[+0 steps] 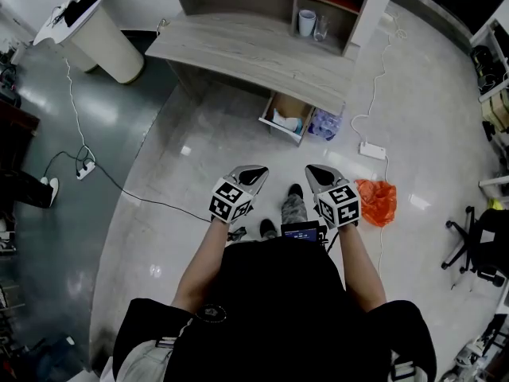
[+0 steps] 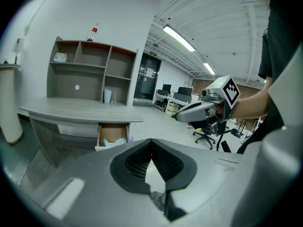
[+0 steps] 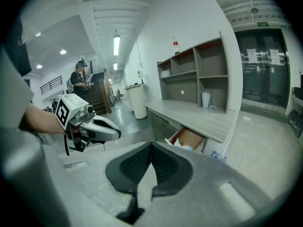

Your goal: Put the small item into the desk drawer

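Observation:
The desk drawer [image 1: 285, 122] stands pulled out under the grey desk [image 1: 246, 50], with white and pale blue things lying in it. It also shows in the left gripper view as the drawer [image 2: 112, 135] and in the right gripper view as the drawer [image 3: 188, 138]. My left gripper [image 1: 256, 171] and right gripper [image 1: 312, 170] hang side by side over the floor, well short of the desk. Both are shut with nothing between the pads. I see no loose small item outside the drawer. Each gripper shows in the other's view: the right gripper [image 2: 182, 116] and the left gripper [image 3: 116, 134].
A white bin [image 1: 95, 30] stands left of the desk. On the floor lie an orange bag [image 1: 375, 200], a power strip [image 1: 371, 150] with cables, and a bluish bag [image 1: 324, 123] beside the drawer. An office chair [image 1: 477, 245] is at the right. A cup [image 1: 307, 22] sits in the shelf.

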A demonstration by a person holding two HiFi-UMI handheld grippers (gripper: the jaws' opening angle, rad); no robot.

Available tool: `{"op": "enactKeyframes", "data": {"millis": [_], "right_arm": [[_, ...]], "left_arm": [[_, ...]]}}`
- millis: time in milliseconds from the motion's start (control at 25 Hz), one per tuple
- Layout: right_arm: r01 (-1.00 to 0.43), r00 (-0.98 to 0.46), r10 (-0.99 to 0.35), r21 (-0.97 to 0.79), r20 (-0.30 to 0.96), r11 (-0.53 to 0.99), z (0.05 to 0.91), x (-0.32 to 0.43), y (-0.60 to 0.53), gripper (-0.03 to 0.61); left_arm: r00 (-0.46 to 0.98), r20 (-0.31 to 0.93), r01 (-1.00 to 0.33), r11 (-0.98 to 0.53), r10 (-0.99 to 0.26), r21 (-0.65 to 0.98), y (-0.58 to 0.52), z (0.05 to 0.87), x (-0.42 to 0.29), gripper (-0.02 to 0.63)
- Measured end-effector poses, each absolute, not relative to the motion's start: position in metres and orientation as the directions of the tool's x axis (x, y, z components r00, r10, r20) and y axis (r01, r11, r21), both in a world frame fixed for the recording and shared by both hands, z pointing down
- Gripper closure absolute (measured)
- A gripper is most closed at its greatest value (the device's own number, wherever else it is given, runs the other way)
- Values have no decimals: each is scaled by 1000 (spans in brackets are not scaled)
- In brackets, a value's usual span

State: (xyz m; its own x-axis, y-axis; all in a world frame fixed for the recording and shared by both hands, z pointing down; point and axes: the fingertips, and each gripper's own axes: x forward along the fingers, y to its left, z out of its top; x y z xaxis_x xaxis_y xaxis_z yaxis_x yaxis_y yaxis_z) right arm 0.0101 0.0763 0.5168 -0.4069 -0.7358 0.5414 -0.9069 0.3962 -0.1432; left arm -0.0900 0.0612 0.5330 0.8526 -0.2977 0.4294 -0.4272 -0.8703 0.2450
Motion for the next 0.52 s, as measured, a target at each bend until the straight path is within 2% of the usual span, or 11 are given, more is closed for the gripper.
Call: {"op": "enactKeyframes", "data": {"millis": [520], "right_arm": [[-910,-403,-755,-137,517,392,510,8,74,577]], "left_arm": [[862,411,-419,-874,-297,248,60,529,-87,612]]}}
